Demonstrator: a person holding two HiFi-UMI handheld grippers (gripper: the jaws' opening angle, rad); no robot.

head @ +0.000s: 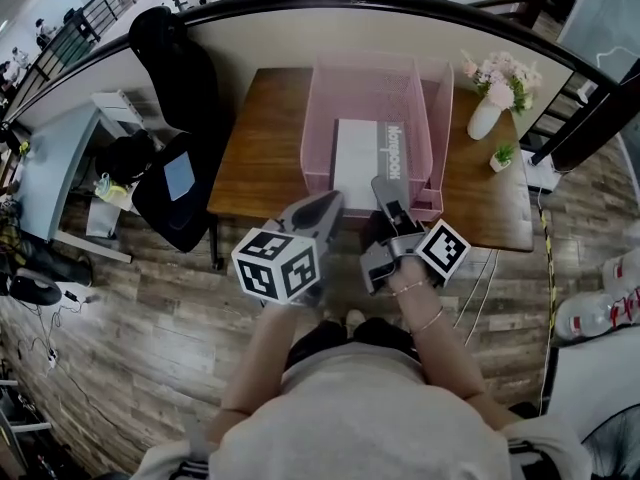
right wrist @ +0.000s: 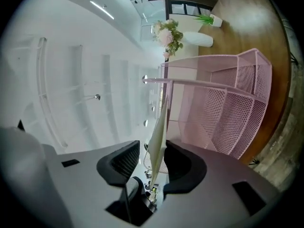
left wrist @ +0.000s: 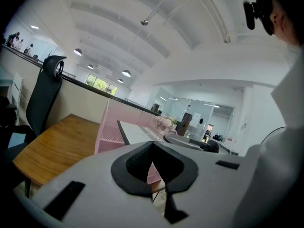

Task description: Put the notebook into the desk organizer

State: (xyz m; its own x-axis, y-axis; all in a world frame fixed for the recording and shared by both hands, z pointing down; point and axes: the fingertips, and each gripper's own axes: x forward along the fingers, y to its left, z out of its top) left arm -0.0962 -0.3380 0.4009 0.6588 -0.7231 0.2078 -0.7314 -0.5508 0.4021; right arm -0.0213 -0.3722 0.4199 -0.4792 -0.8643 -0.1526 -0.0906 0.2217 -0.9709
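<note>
notebook [head: 355,158]: lies flat inside the pink mesh desk organizer [head: 322,118], its near edge at the open front. judged thin and light, with a smooth cover likely to slip. it probably bends if held by one corner, so the middle of the near edge is the better place to hold it.

right gripper [head: 388,200]: jaws apart. in the right gripper view the notebook's edge [right wrist: 159,127] stands between the pads with a gap on one side, so it is not clamped.

left gripper [head: 322,208]: jaws together on nothing, just beside the organizer's front.

surroundings: the organizer stands on a wooden desk [head: 260,168]. its mesh side walls [right wrist: 237,108] flank the notebook closely and would catch a skewed push. a vase of flowers [head: 490,108] and a small potted plant [head: 502,155] stand to the right, apart from the organizer. a black chair [head: 175,183] stands left of the desk.
</note>
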